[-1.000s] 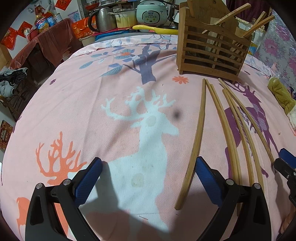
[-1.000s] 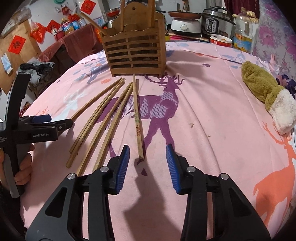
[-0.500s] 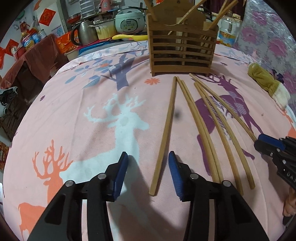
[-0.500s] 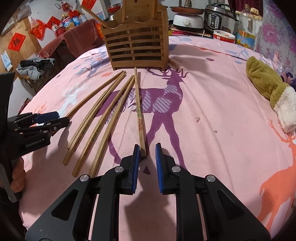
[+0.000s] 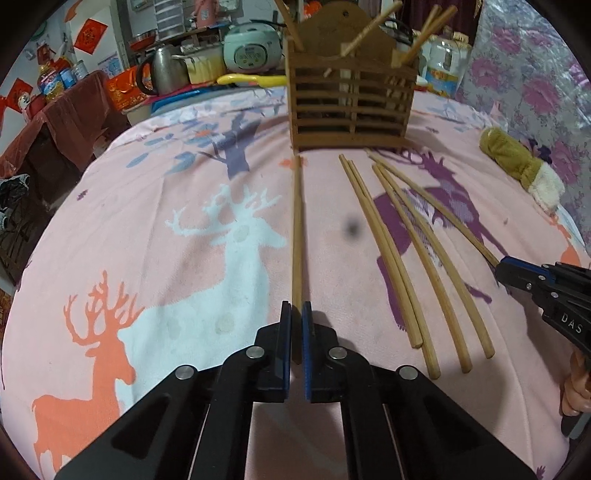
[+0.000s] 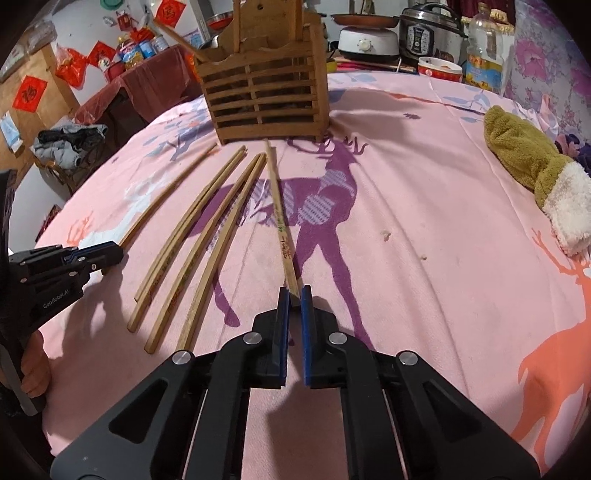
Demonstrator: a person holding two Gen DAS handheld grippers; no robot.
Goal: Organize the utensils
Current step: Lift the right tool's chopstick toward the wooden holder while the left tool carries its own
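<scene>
Pink deer-print cloth (image 5: 192,229) over table, wooden holder (image 5: 351,107) at far edge with a few chopsticks standing in it, green-and-white mitt (image 6: 535,173) near right edge. Left gripper (image 5: 296,314) clamped tight on near end of leftmost chopstick (image 5: 297,229); right gripper (image 6: 291,297) clamped on near end of rightmost printed chopstick (image 6: 280,225); four loose chopsticks (image 6: 192,251) flat on cloth between. Cluttered room behind: rice cooker (image 5: 253,50), kettle (image 5: 162,72), pressure cooker (image 6: 430,31), red paper decorations (image 6: 29,94) on wall.
</scene>
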